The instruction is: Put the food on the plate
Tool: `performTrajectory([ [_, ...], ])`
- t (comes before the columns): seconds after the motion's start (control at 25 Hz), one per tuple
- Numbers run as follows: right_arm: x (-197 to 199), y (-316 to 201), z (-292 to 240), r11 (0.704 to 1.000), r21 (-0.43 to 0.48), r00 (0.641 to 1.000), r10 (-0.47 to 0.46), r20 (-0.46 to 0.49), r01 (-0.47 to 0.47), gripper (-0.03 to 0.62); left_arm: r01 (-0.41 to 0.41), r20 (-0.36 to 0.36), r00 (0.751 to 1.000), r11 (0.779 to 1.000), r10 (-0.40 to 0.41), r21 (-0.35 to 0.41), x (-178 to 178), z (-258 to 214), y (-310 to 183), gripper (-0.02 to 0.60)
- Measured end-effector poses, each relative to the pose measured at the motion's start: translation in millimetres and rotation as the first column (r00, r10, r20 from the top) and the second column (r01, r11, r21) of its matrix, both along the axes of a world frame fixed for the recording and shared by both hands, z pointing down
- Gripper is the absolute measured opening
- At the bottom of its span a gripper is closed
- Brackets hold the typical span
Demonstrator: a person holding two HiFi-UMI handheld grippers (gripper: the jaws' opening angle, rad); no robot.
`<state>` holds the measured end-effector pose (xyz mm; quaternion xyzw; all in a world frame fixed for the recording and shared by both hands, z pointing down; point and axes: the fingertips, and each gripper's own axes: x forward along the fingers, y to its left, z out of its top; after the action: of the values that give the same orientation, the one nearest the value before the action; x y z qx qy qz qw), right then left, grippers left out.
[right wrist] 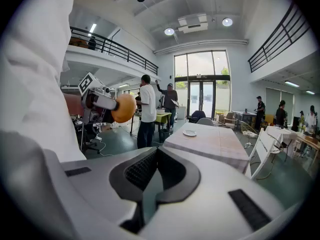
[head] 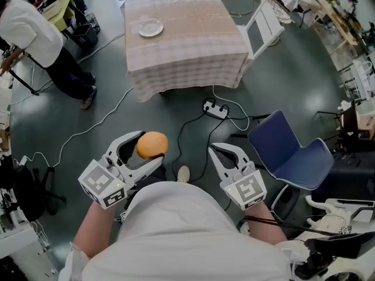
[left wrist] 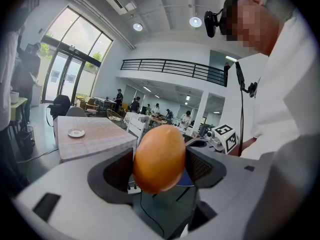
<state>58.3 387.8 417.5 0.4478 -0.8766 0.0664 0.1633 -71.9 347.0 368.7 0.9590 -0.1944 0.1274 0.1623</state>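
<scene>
A round orange-brown piece of food [head: 152, 144] sits between the jaws of my left gripper [head: 151, 147], held up close to my body over the floor. In the left gripper view the food [left wrist: 159, 158] fills the gap between the pads, which press on its sides. My right gripper [head: 215, 150] is shut and empty beside it; its jaws meet in the right gripper view [right wrist: 151, 184]. The small white plate [head: 150, 27] lies on a table with a checked cloth [head: 193, 45], well ahead of both grippers. The plate [left wrist: 76, 132] is bare, and it shows again as the plate [right wrist: 189, 133] far off.
A blue chair [head: 290, 151] stands at my right. A power strip [head: 215, 108] and cables lie on the floor between me and the table. A white folding chair [head: 263, 25] is by the table's right side. A person [head: 35, 37] stands at far left.
</scene>
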Motion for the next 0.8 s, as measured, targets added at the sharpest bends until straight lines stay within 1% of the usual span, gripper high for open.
performTrajectory([
  [0.16,-2,-17,6,1.0,-0.008,1.0,-0.011,-0.011,0.011,0.014,0.009,-0.013,1.0,1.0,-0.009,-0.001,-1,5,-16,0.337],
  [0.32,-12,-48,9,1.0,-0.009,1.0,-0.025,-0.016,0.025,0.014,0.012,-0.023,1.0,1.0,-0.013,-0.02,-9,17,-50,0.337],
  [0.4,-12,-68,9,1.0,-0.008,1.0,-0.022,-0.015,0.022,0.014,-0.003,-0.033,0.999,1.0,0.003,-0.026,-7,23,-73,0.337],
  [0.48,-8,-88,11,1.0,-0.025,1.0,0.009,-0.011,-0.01,0.015,-0.027,-0.046,0.999,0.999,0.026,-0.026,-3,25,-97,0.337],
  [0.56,-9,-113,9,0.999,-0.038,0.999,0.035,-0.014,-0.035,0.015,-0.049,-0.057,0.997,0.999,0.047,-0.018,-2,22,-128,0.337],
  [0.64,-14,-144,3,0.998,-0.039,0.999,0.04,-0.025,-0.041,0.015,-0.07,-0.066,0.995,0.998,0.069,-0.008,-1,16,-163,0.337],
  [0.76,-23,-190,-1,0.998,-0.03,0.998,0.054,-0.042,-0.056,0.023,-0.093,-0.062,0.994,0.996,0.092,-0.003,-7,16,-211,0.337],
  [0.8,-25,-206,-2,0.997,-0.026,0.997,0.066,-0.041,-0.067,0.04,-0.097,-0.055,0.994,0.995,0.097,0.003,-11,18,-228,0.337],
])
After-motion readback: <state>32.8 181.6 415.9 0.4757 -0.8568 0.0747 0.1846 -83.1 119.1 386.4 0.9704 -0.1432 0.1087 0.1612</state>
